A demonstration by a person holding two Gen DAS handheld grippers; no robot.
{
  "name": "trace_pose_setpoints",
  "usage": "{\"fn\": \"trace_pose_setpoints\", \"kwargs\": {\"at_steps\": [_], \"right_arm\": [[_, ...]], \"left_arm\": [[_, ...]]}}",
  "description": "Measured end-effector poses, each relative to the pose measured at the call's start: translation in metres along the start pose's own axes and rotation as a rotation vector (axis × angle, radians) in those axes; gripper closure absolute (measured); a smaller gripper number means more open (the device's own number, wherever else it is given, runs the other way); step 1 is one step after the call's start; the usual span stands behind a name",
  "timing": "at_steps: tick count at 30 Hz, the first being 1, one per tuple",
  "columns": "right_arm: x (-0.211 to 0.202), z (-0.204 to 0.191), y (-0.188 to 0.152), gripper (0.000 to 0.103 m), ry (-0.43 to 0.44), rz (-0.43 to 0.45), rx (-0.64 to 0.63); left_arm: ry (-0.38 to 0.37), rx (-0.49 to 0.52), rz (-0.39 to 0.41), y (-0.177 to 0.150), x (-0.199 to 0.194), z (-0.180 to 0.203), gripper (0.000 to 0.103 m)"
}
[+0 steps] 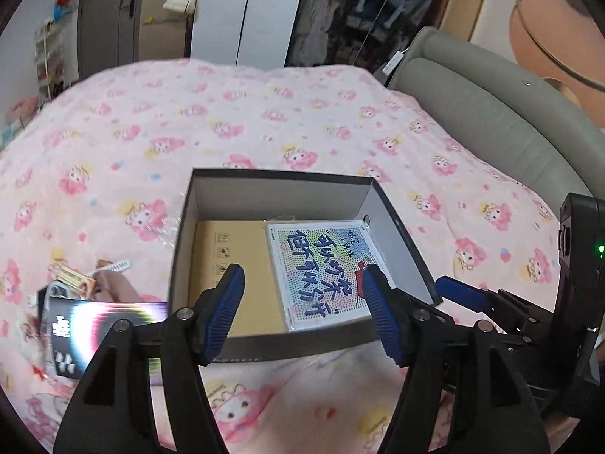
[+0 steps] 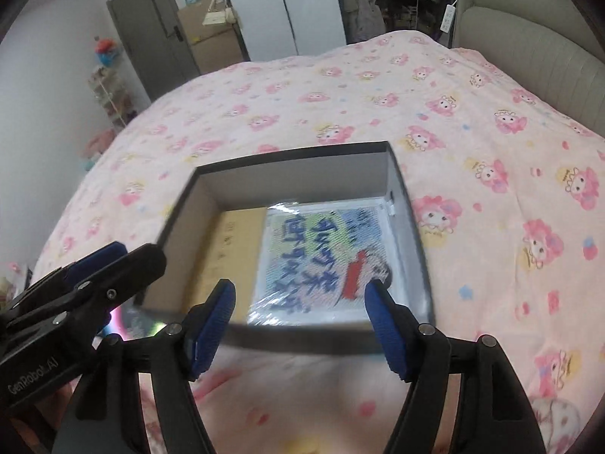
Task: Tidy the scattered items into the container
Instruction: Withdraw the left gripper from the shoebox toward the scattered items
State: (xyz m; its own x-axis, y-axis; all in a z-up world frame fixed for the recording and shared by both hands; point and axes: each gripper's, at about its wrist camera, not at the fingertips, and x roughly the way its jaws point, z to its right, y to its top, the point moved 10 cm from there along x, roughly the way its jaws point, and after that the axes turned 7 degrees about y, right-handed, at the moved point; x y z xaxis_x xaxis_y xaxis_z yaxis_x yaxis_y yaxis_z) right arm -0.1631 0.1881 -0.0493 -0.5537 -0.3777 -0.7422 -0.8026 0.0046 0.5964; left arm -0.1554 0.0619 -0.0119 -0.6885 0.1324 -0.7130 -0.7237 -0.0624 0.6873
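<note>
While poised above the box with both grippers spread and empty, judged the glossy packet light, slippery, best pinched by its edge.

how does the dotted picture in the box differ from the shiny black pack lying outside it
The dotted picture is white-edged with blue writing and lies inside the box; the shiny black pack is dark with a rainbow sheen and lies on the bedspread left of it. Both are flat and rectangular.
</note>
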Motion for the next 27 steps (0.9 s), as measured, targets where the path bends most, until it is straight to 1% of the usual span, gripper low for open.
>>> {"fn": "trace_pose_setpoints", "kwargs": {"at_steps": [4,9,14,19,21,27], "right_arm": [[-0.02,-0.015,-0.006,0.033,-0.003,0.033,0.005],[-0.04,-0.033,-0.01,0.033,-0.043,0.098,-0.037],[-0.049,-0.051,-0.017,0.033,-0.018,0.112,-0.028],[-0.047,-0.075,-0.02,0.032,0.007,0.114,-0.052],[-0.041,-0.089,-0.024,0.032,0.028,0.098,-0.07],[-0.016,-0.128,-0.033,0.032,0.054,0.046,-0.099]], "left_arm": [[-0.014,-0.012,0.025,-0.005,-0.023,-0.007,0.035],[-0.017,-0.039,0.053,-0.008,-0.047,-0.022,0.031],[0.006,-0.051,0.052,-0.02,-0.057,-0.043,0.03],[0.024,-0.091,0.024,-0.037,-0.06,-0.072,0.03],[0.032,-0.106,0.015,-0.042,-0.059,-0.084,0.031],[0.069,-0.177,0.006,-0.054,-0.068,-0.131,0.031]]}}
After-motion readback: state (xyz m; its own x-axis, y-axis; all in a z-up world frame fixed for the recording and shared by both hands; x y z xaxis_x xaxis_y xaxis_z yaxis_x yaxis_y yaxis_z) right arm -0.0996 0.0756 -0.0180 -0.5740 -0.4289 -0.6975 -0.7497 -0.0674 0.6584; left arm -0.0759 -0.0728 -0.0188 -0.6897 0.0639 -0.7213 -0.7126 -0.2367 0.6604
